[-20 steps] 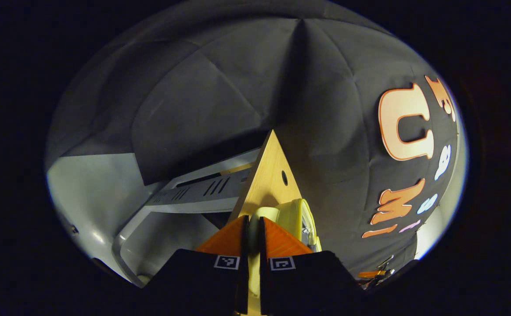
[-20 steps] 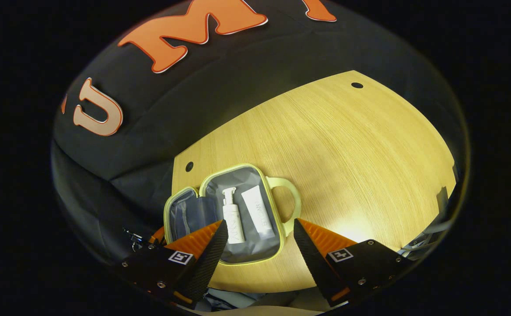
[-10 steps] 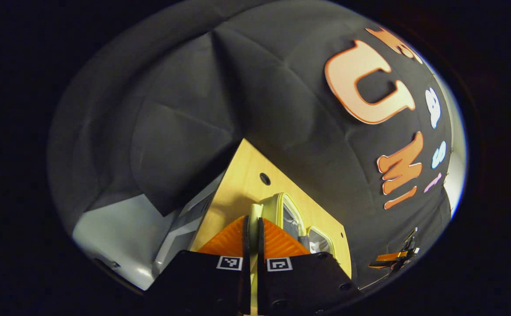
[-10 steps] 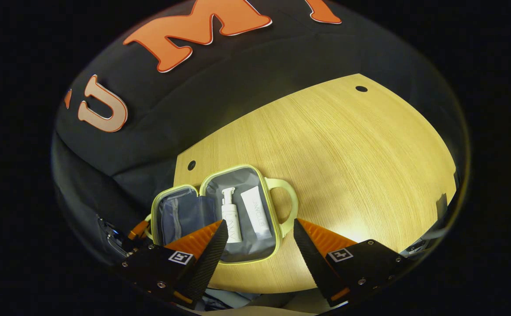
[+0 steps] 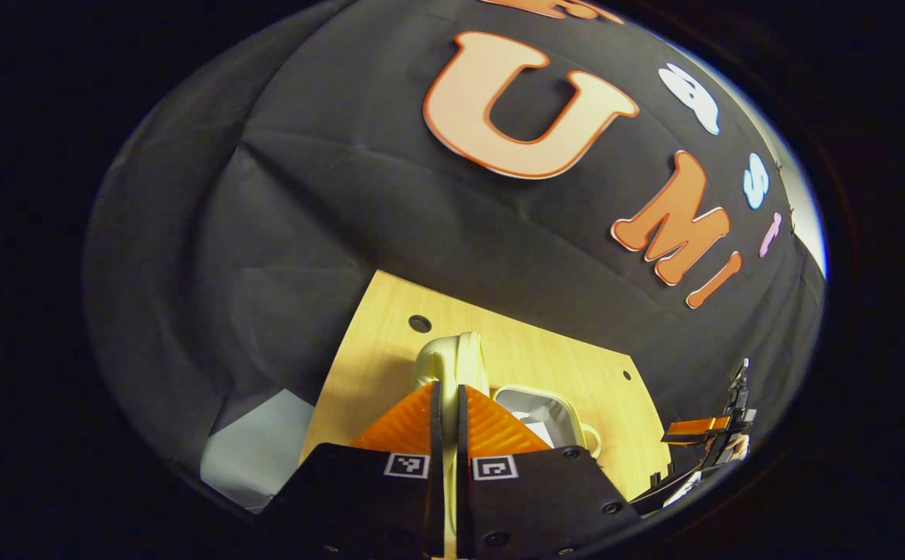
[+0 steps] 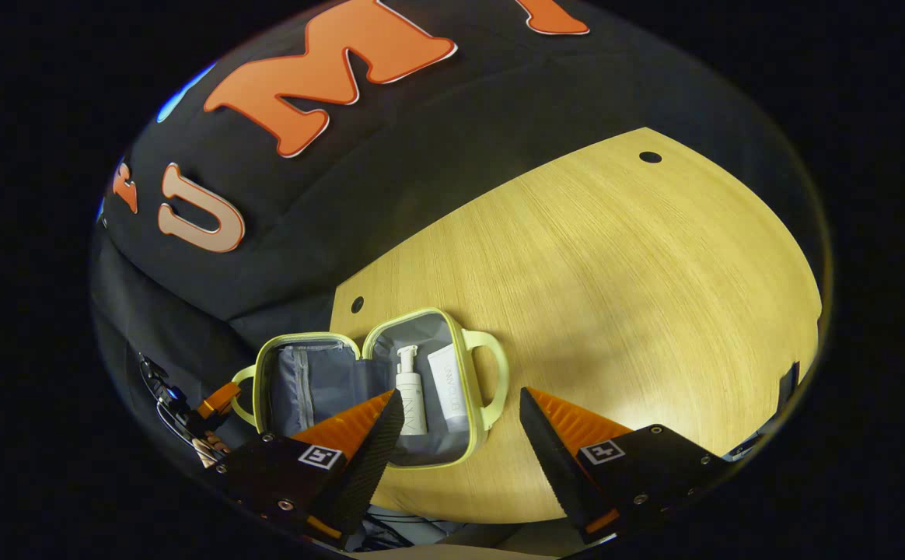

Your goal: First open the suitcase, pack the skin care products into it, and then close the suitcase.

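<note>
**Right gripper view: case lies open, both products inside, lid held for closing**

Right gripper view shows the suitcase [image 6: 379, 389] open flat on the table [image 6: 616, 295], with the pump bottle [image 6: 410, 391] and the tube [image 6: 448, 386] side by side in its right half. The right gripper [image 6: 460, 424] hangs above that half with its fingers wide apart, holding nothing. In the left gripper view, the left gripper [image 5: 446, 408] is pressed together on the lid handle [image 5: 443, 359]. To close well, I judge the lid should swing over in one smooth arc, while the right gripper moves clear of the case, or steadies the base handle [image 6: 491, 381].
</note>
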`<state>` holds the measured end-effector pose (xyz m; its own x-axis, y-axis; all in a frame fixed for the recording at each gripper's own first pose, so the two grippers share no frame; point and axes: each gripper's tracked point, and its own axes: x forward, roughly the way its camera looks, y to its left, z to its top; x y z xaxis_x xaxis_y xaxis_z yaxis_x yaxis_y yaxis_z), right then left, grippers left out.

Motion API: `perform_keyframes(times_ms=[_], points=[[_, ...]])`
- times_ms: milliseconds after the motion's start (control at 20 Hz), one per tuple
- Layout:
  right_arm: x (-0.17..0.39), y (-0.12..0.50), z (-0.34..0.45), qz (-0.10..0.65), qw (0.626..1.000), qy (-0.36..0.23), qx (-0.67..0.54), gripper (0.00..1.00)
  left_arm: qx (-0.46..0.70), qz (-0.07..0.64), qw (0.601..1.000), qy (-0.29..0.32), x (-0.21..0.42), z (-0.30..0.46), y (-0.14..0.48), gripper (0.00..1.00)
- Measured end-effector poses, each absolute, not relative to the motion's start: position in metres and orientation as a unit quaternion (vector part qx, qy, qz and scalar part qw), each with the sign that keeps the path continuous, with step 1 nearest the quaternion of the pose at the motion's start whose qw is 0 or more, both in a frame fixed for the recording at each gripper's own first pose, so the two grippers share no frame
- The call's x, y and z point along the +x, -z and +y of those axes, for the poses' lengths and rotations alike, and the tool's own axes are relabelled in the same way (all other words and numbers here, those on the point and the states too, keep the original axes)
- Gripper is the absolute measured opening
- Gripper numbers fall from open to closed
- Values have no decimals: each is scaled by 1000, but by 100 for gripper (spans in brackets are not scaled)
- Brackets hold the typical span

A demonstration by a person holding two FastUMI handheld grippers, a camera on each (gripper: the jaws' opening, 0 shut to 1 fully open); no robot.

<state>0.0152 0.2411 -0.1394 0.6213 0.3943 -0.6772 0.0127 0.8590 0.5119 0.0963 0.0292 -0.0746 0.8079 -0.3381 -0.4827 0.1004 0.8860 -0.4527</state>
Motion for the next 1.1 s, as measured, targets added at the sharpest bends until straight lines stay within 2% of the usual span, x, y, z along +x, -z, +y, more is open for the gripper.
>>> perform_keyframes(times_ms=[200,350,550,800,1100], points=[[26,132,189,410,870,-124,245,95,-141,286,940,125,89,-42,36,6],[30,135,150,406,879,-126,216,95,-40,302,947,105,93,-96,28,6],[31,135,126,408,873,-144,224,95,21,304,944,126,96,-190,24,6],[32,139,92,406,875,-144,221,95,16,321,933,159,102,-295,51,6],[30,149,53,406,879,-119,221,95,1,368,911,187,98,-409,152,6]])
